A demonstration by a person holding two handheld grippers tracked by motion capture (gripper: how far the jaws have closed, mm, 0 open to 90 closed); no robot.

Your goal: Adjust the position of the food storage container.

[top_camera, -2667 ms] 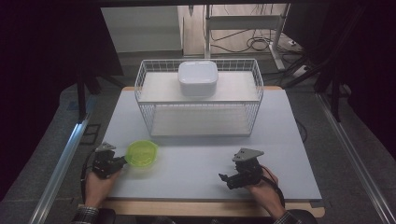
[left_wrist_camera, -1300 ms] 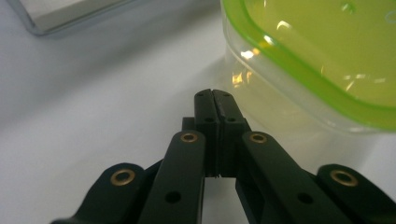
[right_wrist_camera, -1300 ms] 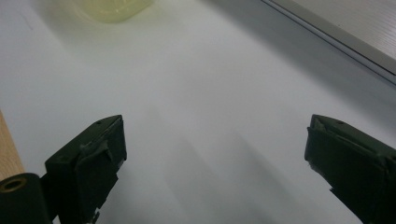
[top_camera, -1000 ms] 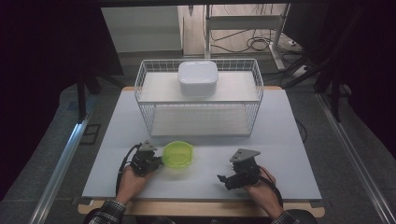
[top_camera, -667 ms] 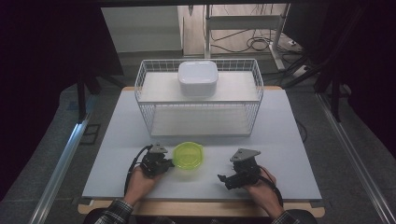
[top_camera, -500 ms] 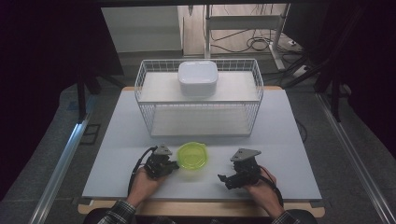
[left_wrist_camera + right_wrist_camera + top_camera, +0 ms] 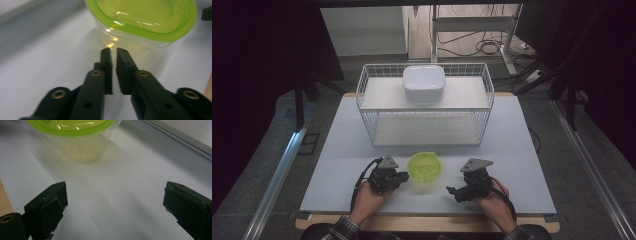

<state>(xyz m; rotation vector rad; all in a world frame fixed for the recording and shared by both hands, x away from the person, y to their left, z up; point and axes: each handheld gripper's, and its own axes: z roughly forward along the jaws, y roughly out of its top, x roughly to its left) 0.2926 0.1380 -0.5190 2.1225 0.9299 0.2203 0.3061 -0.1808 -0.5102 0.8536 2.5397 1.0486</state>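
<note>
Container, clear plastic with a green lid, is seen standing upright on the table near its front edge, between the two grippers and in front of the wire basket.

Left gripper is held just beside the container's left wall. Its jaws have just been opening a little from shut; a thin gap is seen between them in the left gripper view, nothing is held, and the tips sit at or just short of the clear wall — contact cannot be told.

Right gripper is held apart from the container, jaws spread wide and empty.

Handling, as judged: container appears empty, so light and easily pushed or tipped. Walls are thin, smooth and likely slippery and flexible; a hard squeeze could deform them. The stiffer lid rim is judged the best place to be gripped, or the body taken across below the rim with widely opened jaws.

Surroundings: a white lidded box is seen on the basket's upper shelf; the lower shelf looks bare. Nothing is seen between the container and either gripper. The basket's front wire wall would stand in the way of any forward move.
</note>
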